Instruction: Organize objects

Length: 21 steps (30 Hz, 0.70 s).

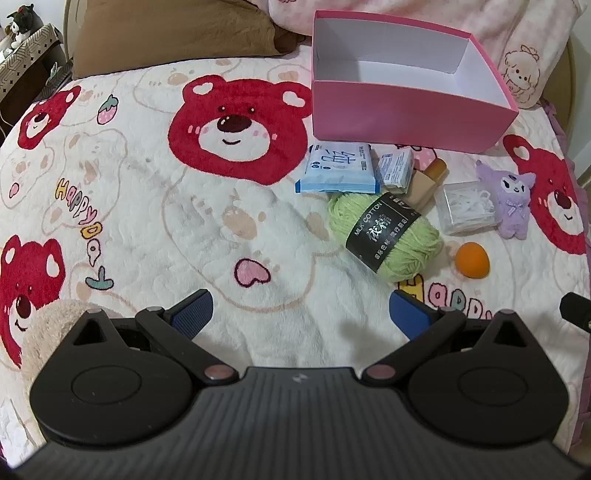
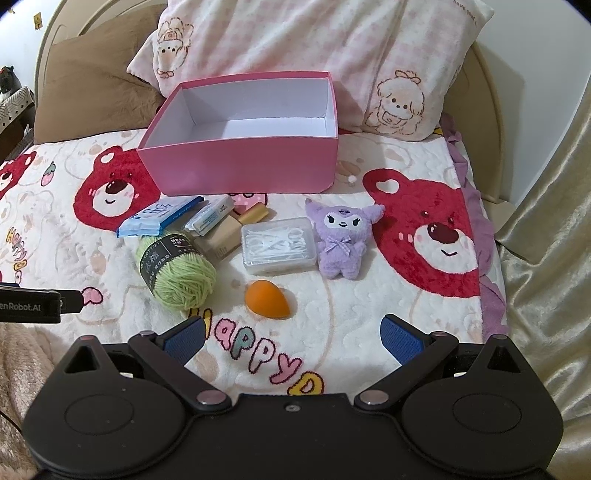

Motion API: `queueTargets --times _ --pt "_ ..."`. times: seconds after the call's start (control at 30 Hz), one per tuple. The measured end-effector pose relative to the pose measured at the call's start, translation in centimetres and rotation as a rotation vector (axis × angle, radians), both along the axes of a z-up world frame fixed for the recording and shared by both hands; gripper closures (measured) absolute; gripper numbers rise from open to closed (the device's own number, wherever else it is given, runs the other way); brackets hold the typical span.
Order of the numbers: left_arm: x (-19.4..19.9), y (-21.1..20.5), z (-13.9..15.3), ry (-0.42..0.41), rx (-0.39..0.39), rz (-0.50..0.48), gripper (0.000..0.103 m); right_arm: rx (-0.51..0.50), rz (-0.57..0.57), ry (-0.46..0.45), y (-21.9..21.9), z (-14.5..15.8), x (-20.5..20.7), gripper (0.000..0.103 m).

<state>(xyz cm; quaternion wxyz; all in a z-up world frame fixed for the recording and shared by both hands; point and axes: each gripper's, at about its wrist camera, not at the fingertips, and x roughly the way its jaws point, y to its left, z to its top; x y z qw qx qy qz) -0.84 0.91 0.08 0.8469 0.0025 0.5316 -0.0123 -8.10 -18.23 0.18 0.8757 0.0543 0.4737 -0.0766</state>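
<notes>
An empty pink box [image 1: 406,114] [image 2: 243,170] stands on a bear-print blanket. In front of it lie a blue tissue pack [image 1: 338,168] [image 2: 159,216], a small white packet [image 1: 397,170] [image 2: 210,219], a tan box with a gold-capped bottle [image 1: 424,182] [image 2: 229,236], a green yarn skein [image 1: 384,236] [image 2: 177,269], a clear case of cotton swabs [image 1: 465,208] [image 2: 279,245], a purple plush [image 1: 511,201] [image 2: 341,240] and an orange sponge egg [image 1: 472,260] [image 2: 267,299]. My left gripper [image 1: 301,314] is open above bare blanket, left of the yarn. My right gripper [image 2: 293,336] is open just before the sponge egg.
Pillows [image 2: 314,55] and a brown cushion [image 1: 166,33] lie behind the box by the headboard. A beige plush throw [image 1: 44,332] sits at the near left. The blanket's purple edge [image 2: 487,258] and a gold cover [image 2: 546,221] lie to the right.
</notes>
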Motion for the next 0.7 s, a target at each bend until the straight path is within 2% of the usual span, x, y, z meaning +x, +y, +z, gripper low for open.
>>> queueTargets --times 0.7 --pt "0.11 -0.09 -0.02 0.003 -0.001 -0.004 0.000 -0.003 0.001 0.012 -0.06 -0.28 -0.04 0.001"
